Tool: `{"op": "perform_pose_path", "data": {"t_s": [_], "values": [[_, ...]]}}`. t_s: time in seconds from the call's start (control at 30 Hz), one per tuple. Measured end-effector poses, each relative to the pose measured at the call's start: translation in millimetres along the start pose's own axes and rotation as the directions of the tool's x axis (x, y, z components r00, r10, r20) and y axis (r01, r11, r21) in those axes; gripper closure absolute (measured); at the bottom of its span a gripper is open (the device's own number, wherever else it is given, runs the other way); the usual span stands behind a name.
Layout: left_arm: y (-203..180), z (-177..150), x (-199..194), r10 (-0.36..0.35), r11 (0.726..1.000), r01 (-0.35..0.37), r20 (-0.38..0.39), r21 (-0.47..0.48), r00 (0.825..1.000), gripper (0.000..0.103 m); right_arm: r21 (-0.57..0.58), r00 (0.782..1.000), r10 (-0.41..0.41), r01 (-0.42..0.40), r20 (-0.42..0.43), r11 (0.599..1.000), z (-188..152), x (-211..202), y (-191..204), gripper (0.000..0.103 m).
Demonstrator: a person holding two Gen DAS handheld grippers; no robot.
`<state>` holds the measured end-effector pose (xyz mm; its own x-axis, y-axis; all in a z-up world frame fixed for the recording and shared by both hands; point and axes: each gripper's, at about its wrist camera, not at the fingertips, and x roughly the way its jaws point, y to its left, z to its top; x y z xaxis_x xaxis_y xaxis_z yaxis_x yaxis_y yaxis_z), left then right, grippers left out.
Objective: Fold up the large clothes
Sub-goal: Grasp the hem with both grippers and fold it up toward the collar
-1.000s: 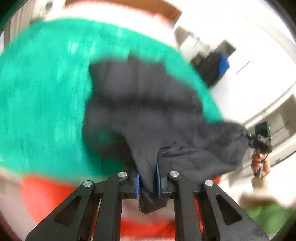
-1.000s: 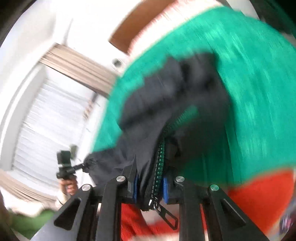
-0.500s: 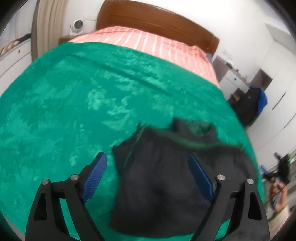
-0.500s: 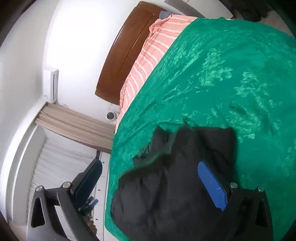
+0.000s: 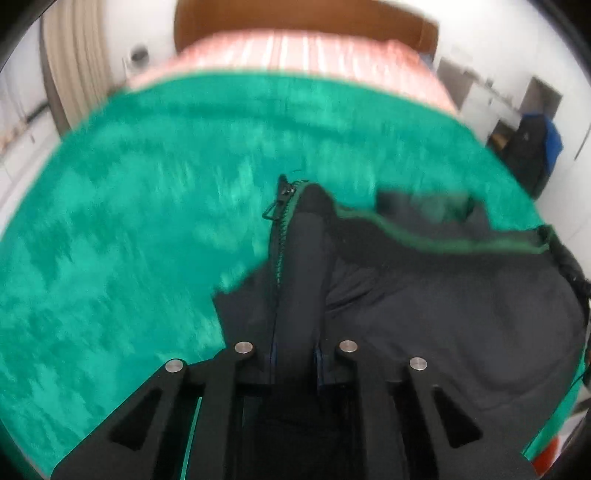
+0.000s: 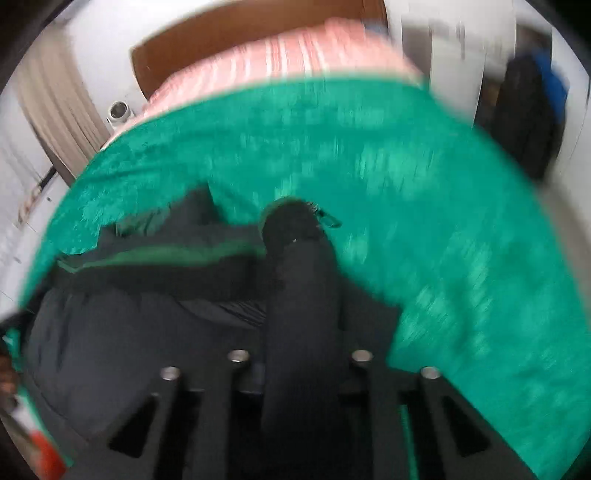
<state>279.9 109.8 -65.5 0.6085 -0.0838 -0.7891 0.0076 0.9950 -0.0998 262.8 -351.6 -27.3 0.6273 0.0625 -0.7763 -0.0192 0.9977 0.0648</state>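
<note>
Half a second ago both of your grippers hung spread wide above the dark jacket; now each has come down and closed on it. Your left gripper [image 5: 293,360] has its jaws pressed together on a thick roll of the jacket [image 5: 443,306], the fabric running forward between the blue pads to a bunched end where the zipper pull [image 5: 275,208] and a line of teeth show along its left side. Your right gripper [image 6: 301,363] pinches a matching roll of the same jacket [image 6: 122,332], with a small metal pull [image 6: 330,220] sticking out at the far tip. From your left grip the garment spreads to the right, a green band [image 5: 443,242] marking its upper edge; from your right grip it spreads to the left, the same green edging crossing it. Under the jacket lies the green blanket [image 5: 122,229], blurred by motion in both views, covering most of the bed. Beyond the blanket you can see the pink striped bedding [image 5: 303,51] and the brown headboard [image 5: 229,18] against the white wall. A dark bag with a blue part [image 5: 533,146] stands off to the right of the bed.
</note>
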Motion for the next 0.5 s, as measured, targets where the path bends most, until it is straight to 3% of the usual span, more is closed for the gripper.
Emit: {"op": "perform_pose_path", "data": {"t_s": [0.03,0.13,0.2,0.3,0.37,0.43,0.5], "values": [[-2.0,4.4,-12.2,0.004,1.0,-0.004,0.055,0.008,0.998,0.091,-0.024,0.998,-0.002,0.003,0.071,1.0,4.5,-14.2,4.4,0.085],[-9.8,11.5,-12.9,0.053,0.998,-0.056,0.138,0.018,0.989,0.09,-0.02,0.992,-0.022,0.025,0.123,0.999,10.6,-10.1,5.6,0.085],[-11.8,7.8,14.3,0.102,0.994,-0.106,0.124,0.026,0.987,0.089,0.001,0.997,-0.045,0.045,0.063,0.999,4.8,19.7,0.7,0.085],[-1.4,-16.1,68.1,0.107,0.994,-0.107,0.01,-0.01,0.994,0.081,0.083,0.998,-0.027,0.032,-0.061,0.996,-26.1,74.7,-12.7,0.077],[2.7,-26.3,68.7,0.096,0.995,-0.094,0.058,-0.041,0.994,0.078,0.134,1.0,-0.009,0.013,-0.03,0.991,-38.5,80.8,-18.0,0.073],[5.6,-27.2,66.3,0.088,0.995,-0.085,0.059,-0.045,0.994,0.072,0.139,1.0,-0.007,0.009,-0.017,0.99,-42.6,80.4,-21.5,0.071],[10.1,-24.3,61.8,0.098,0.994,-0.096,0.044,-0.053,0.994,0.047,0.152,1.0,0.007,-0.005,-0.011,0.988,-44.5,78.8,-25.2,0.063]]}}
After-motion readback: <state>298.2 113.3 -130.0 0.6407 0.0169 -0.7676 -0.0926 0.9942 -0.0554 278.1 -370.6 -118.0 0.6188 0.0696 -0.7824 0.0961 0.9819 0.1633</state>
